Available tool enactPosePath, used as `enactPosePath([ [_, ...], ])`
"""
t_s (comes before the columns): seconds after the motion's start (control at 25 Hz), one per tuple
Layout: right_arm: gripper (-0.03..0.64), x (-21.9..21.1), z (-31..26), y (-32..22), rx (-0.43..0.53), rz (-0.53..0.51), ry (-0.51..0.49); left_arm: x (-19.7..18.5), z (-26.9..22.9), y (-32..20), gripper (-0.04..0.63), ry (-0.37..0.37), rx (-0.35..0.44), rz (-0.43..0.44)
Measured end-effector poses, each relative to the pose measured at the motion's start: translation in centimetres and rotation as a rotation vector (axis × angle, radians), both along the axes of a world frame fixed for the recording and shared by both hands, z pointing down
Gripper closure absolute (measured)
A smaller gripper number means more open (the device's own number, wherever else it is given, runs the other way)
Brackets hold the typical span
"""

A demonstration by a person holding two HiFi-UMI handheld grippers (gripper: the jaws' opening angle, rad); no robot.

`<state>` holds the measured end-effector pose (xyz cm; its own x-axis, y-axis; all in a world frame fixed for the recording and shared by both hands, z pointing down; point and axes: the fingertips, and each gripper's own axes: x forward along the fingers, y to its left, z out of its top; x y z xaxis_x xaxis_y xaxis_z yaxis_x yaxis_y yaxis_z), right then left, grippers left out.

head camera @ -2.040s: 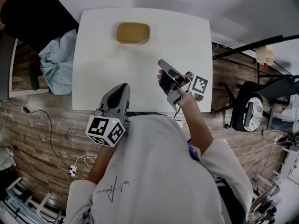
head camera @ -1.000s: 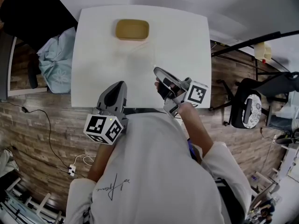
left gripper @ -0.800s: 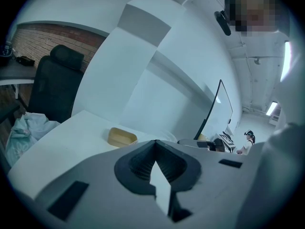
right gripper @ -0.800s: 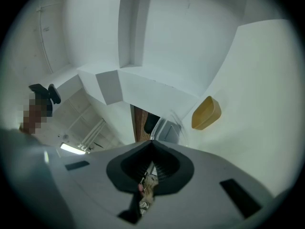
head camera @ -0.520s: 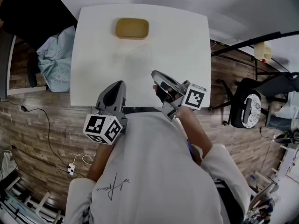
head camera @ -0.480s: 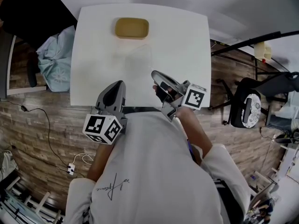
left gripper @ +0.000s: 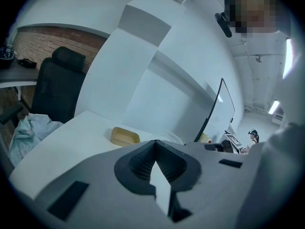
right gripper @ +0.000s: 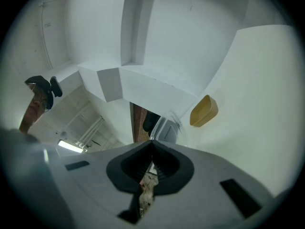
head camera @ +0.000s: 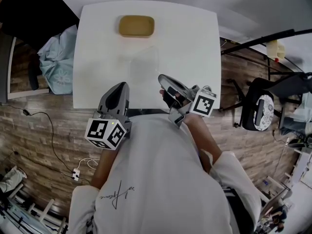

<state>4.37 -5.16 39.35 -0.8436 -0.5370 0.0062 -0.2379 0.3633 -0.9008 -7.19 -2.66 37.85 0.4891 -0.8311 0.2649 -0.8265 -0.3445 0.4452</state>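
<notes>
A white table [head camera: 195, 38] carries a shallow tan tray [head camera: 136, 26] at its far edge. The tray also shows in the left gripper view [left gripper: 125, 137] and the right gripper view [right gripper: 204, 111]. A clear plastic piece [head camera: 142, 62] lies faintly visible mid-table. My right gripper [head camera: 160, 77] is shut, its tips at that piece's near edge [right gripper: 167, 123], apparently pinching it. My left gripper [head camera: 123, 86] hovers shut and empty over the table's near edge, pointing at the tray [left gripper: 155, 140].
A black chair [head camera: 29, 9] and a light blue cloth [head camera: 58, 57] stand left of the table. Another black chair [head camera: 263, 111] and a black stand [head camera: 258, 40] are on the right. Wood floor with a cable [head camera: 44, 130] lies below.
My right gripper has drawn back toward the table's near edge, and the clear plastic piece came with it. The left gripper has hardly moved.
</notes>
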Motion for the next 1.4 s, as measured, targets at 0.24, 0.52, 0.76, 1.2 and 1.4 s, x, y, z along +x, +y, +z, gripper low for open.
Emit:
enactPosePath([
  [0.24, 0.606, -0.1, -0.2, 0.5, 0.015, 0.000, 0.017, -0.1, 0.4, 0.3, 0.589, -0.003, -0.014, 0.005],
  [0.52, 0.606, -0.1, -0.5, 0.8, 0.024, 0.001, 0.029, 0.0, 0.3, 0.3, 0.589, -0.010, -0.012, 0.019],
  [0.76, 0.606, -0.2, -0.6, 0.9, 0.036, -0.021, 0.044, 0.0, 0.4, 0.3, 0.589, -0.010, -0.011, 0.031],
  [1.2, 0.606, -0.5, -1.4, 1.5, 0.057, -0.065, 0.078, -0.4, 0.4, 0.8, 0.589, 0.007, -0.020, 0.037],
  [1.4, 0.606, -0.8, -1.7, 1.4, 0.056, -0.072, 0.075, -0.4, 0.3, 0.7, 0.589, 0.010, -0.013, 0.055],
])
